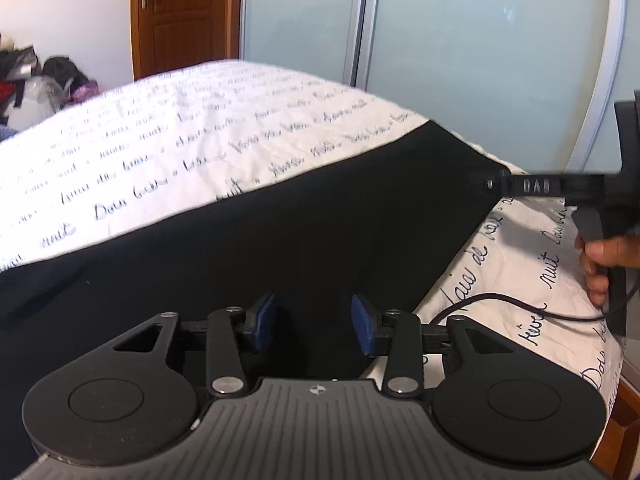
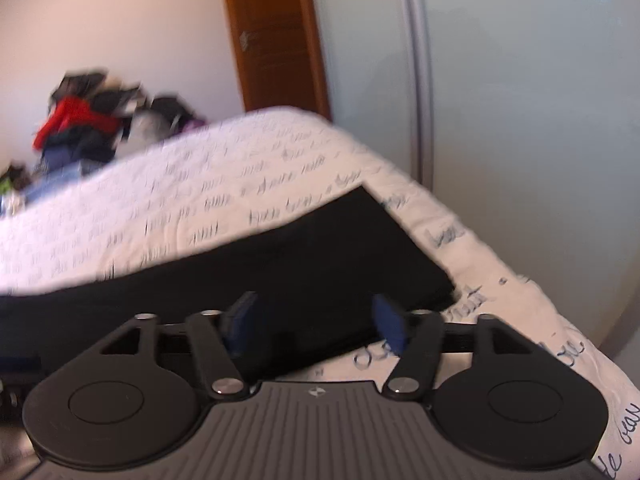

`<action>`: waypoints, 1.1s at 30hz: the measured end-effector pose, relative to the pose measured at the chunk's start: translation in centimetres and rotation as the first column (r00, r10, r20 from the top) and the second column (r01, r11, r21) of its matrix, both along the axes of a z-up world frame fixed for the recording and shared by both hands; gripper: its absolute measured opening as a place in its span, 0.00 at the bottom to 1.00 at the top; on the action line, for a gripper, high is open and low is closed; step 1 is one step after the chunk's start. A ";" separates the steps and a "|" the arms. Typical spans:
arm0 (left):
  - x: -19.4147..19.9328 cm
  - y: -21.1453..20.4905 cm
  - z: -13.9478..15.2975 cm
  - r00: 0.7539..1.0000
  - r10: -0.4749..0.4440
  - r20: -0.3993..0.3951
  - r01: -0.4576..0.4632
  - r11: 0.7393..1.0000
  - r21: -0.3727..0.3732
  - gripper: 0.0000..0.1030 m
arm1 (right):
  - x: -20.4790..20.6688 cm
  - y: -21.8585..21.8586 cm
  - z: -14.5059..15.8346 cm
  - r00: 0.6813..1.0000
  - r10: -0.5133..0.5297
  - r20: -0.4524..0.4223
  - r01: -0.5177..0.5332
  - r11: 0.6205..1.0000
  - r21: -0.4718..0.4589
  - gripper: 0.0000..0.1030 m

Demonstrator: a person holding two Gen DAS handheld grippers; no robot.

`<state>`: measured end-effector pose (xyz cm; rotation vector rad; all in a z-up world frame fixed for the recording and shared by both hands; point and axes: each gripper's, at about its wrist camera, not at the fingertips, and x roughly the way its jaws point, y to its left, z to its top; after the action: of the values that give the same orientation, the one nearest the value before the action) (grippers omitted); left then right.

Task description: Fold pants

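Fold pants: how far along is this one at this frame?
Done: the black pants lie flat on the bedspread as a straight-edged band with a square end, so at least one fold looks made. In hand: nothing; the left gripper and right gripper are open over the cloth, pinching none. Left: probably a further fold, since the band still runs long.

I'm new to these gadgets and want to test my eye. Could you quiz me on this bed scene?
1. True or false: the left claw is clamped on the black pants.
2. What is printed on the white bedspread? A) flowers B) handwriting C) stripes
3. Fill in: the right claw stands ___ above the pants' near edge.

Key: 1 false, its blue pads stand apart, no cloth pinched between them; 2 B; 3 open.
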<state>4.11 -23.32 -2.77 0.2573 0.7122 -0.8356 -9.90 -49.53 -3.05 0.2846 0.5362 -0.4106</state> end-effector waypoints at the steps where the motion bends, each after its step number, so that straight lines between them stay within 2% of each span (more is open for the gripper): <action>1: 0.2 -0.1 -0.1 1.000 0.004 -0.005 -0.004 1.000 0.001 0.43 | 0.1 0.1 -0.3 0.999 -0.016 -0.029 0.016 1.000 -0.025 0.63; 2: 0.1 0.0 0.1 1.000 0.003 0.000 -0.003 1.000 -0.003 0.43 | -0.1 0.1 -0.1 0.998 -0.055 -0.030 0.054 0.998 -0.041 0.63; 4: -0.1 0.2 0.3 1.000 0.003 0.016 -0.003 1.000 -0.013 0.44 | -1.6 0.0 0.7 0.993 -0.110 0.042 0.111 0.994 -0.017 0.63; 5: -0.1 0.3 0.4 1.000 0.006 0.020 -0.005 1.000 -0.020 0.45 | -2.3 -0.2 1.0 0.991 -0.117 0.067 0.117 0.993 0.012 0.63; 8: 0.2 0.3 0.9 1.000 0.016 0.010 -0.015 0.998 -0.053 0.48 | -3.0 -1.1 0.6 0.994 -0.097 0.043 0.089 0.985 0.150 0.63; 10: 0.3 0.3 1.1 1.000 0.020 0.004 -0.019 0.998 -0.066 0.50 | -3.3 -1.9 -0.2 0.994 -0.095 0.050 0.078 0.961 0.265 0.63; 14: 0.5 0.2 1.3 1.000 0.025 0.010 -0.024 0.998 -0.060 0.51 | -3.5 -3.4 -1.4 0.984 -0.130 0.123 0.067 0.905 0.420 0.65; 18: 1.0 -0.3 1.4 0.999 0.038 -0.015 -0.039 0.997 -0.063 0.53 | -2.6 -4.7 -2.5 0.971 -0.142 0.195 0.024 0.862 0.506 0.63; 23: 1.7 -0.9 1.5 0.997 0.053 -0.051 -0.056 0.996 -0.066 0.54 | -1.7 -7.1 -3.9 0.926 -0.230 0.299 0.010 0.807 0.591 0.59; 26: 2.0 -1.3 1.4 0.997 0.063 -0.040 -0.065 0.996 -0.057 0.56 | -1.0 -8.7 -4.5 0.899 -0.293 0.326 0.029 0.781 0.624 0.44; 28: 2.3 -1.6 1.4 0.996 0.065 -0.054 -0.068 0.996 -0.059 0.57 | -0.6 -9.7 -5.0 0.887 -0.335 0.317 0.053 0.757 0.651 0.22; 30: 2.9 -1.9 1.3 0.994 0.069 -0.081 -0.074 0.995 -0.064 0.57 | -0.1 -10.5 -5.4 0.882 -0.359 0.307 0.066 0.737 0.673 0.09; 32: 3.5 -2.1 1.2 0.991 0.075 -0.113 -0.083 0.994 -0.069 0.57 | 0.3 -10.7 -5.4 0.880 -0.364 0.306 0.072 0.738 0.671 0.07; 33: 3.8 -2.1 1.2 0.988 0.079 -0.131 -0.089 0.993 -0.076 0.57 | 0.3 -10.5 -5.0 0.880 -0.359 0.311 0.077 0.753 0.653 0.07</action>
<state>7.87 -25.45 -1.57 0.0997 0.8014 -0.8038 -9.56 -60.05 -8.08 1.0781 0.1882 -0.3775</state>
